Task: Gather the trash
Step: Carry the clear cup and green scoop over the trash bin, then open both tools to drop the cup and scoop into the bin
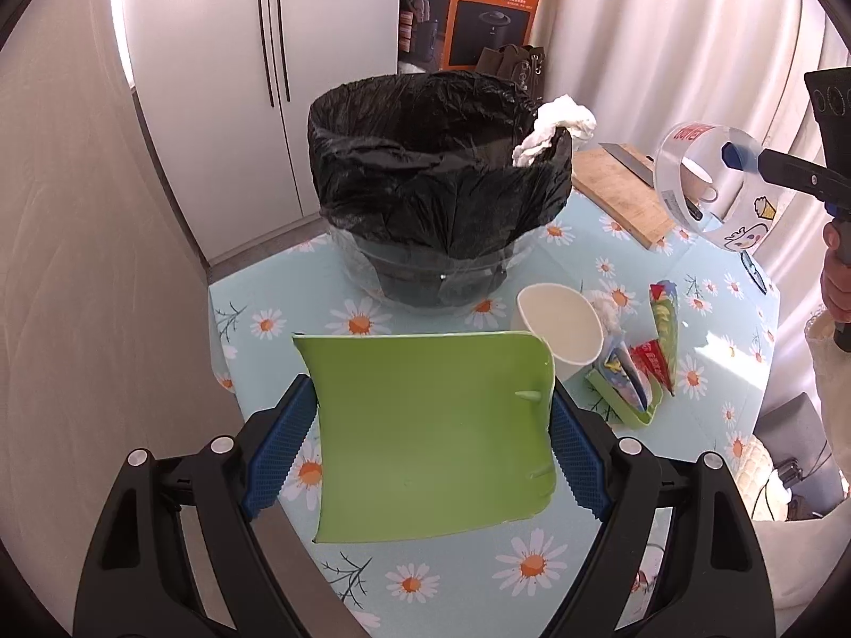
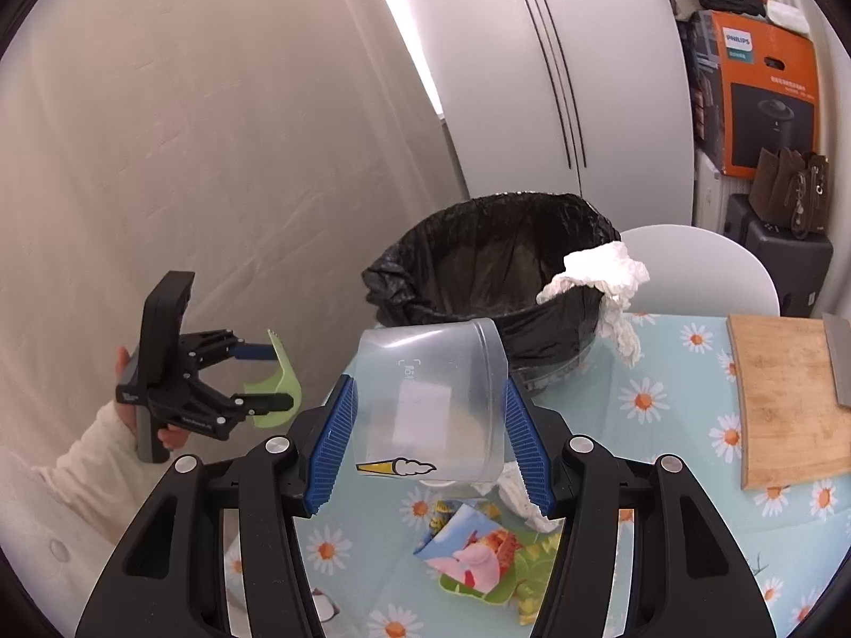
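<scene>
**Trash collection: both grippers loaded, transfer to bin pending**

Left wrist view. The left gripper (image 1: 431, 425) is clamped on a green dustpan (image 1: 425, 430), held above the near edge of the table (image 1: 744, 287). The lined trash bin (image 1: 441, 170) stands at the far edge, with a white tissue (image 1: 558, 125) draped over its rim. A paper cup (image 1: 558, 327) and snack wrappers (image 1: 651, 356) lie toward the right edge, beside a green brush base (image 1: 627, 406).

Right wrist view. The right gripper (image 2: 425, 414) grips a clear plastic cup (image 2: 431, 399) above the wrappers (image 2: 473, 553), just in front of the bin (image 2: 500, 266). A cutting board (image 2: 787, 393) lies at the right edge.

Step in hand, as judged: carrying the plastic cup to the bin. The next move calls for advancing it over the bin rim before releasing. The wrappers and paper cup remain uncollected.
</scene>
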Demonstrator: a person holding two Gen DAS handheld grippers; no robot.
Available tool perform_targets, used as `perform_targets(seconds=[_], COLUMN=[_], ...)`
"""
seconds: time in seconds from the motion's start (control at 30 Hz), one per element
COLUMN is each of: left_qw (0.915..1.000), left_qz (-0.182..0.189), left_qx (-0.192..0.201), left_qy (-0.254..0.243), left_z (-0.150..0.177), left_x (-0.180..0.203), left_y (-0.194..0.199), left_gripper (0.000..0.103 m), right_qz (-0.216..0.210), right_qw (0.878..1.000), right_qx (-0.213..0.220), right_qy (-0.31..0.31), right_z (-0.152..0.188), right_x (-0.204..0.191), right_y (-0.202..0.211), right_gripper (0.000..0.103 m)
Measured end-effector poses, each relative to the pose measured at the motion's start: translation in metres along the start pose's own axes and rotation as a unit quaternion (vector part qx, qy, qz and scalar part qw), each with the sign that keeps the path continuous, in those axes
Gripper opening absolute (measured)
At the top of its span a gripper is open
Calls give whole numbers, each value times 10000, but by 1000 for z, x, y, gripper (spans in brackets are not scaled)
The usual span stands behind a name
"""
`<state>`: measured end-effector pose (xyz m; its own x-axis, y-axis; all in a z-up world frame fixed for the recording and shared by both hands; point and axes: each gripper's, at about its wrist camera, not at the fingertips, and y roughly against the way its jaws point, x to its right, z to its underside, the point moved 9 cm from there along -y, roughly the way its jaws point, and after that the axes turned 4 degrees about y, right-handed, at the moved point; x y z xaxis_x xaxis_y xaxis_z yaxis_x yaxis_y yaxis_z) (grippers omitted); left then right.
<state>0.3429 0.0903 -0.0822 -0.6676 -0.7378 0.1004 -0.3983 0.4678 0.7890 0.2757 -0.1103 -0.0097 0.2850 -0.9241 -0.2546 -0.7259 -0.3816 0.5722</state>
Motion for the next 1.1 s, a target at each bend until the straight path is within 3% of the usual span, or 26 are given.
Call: perform_targets(seconds=[0.43, 0.83, 1.0, 1.07, 1.1], left_qw=[9993, 9978, 9977, 9959, 9953], left_qz=[-337, -357, -416, -614, -664], left_qx=[125, 58, 40, 178, 183], left_qy=[-49, -550, -532, -637, -681], left_z=[-88, -154, -174, -180, -179], left_x=[9, 27, 22, 22, 22], left_y=[-6, -54, -72, -74, -75], left_gripper=[83, 83, 84, 88, 96], right_qz=[-299, -716, -795, -768, -682], right_qw=[9989, 9952, 9946, 9943, 9946], right_qx=[217, 312, 343, 467, 560], right_qy=[289, 595, 577, 567, 544], right_z=[-74, -119, -130, -133, -135], right_x=[44, 71, 80, 82, 84], right_y=[-34, -92, -113, -117, -116], right_gripper=[52, 52, 53, 65, 80])
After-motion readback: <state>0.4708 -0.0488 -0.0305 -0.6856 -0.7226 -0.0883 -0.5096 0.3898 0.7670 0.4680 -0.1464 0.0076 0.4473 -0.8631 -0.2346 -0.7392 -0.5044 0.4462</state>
